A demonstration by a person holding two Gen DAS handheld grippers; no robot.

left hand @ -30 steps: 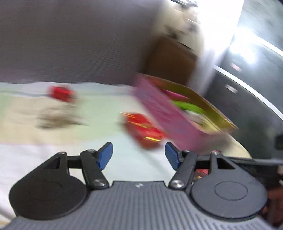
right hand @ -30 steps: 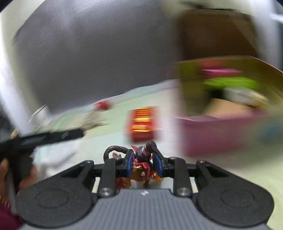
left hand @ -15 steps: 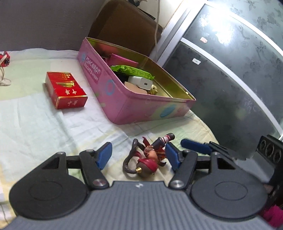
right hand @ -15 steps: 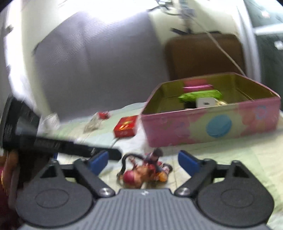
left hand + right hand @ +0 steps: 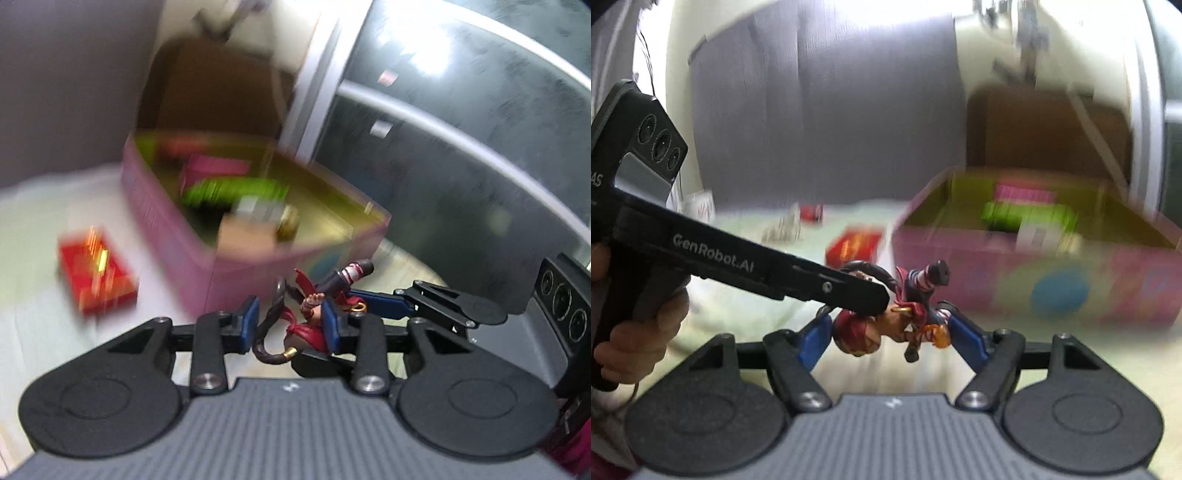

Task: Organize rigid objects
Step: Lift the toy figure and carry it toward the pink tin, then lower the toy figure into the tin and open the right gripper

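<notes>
A small red-haired toy figure (image 5: 310, 314) hangs lifted between both grippers. My left gripper (image 5: 291, 325) is shut on the figure. My right gripper (image 5: 890, 339) has its pads on either side of the same figure (image 5: 886, 328), and the left gripper's black finger (image 5: 849, 291) crosses in front. The pink tin box (image 5: 177, 236) stands just ahead, open, holding a green object, a pink box and a white charger. It also shows in the right wrist view (image 5: 1052, 273). A red box (image 5: 96, 273) lies on the cloth left of the tin.
A pale cloth (image 5: 44, 332) covers the table. A small red item (image 5: 812, 212) and a crumpled wrapper (image 5: 783, 229) lie farther back. A brown chair back (image 5: 218, 85) and dark glass doors (image 5: 480, 147) stand behind the tin. Both views are motion-blurred.
Half a second ago the figure lay on the cloth between open jaws. Now both grippers have closed on it and it is lifted, nearer the pink tin.
</notes>
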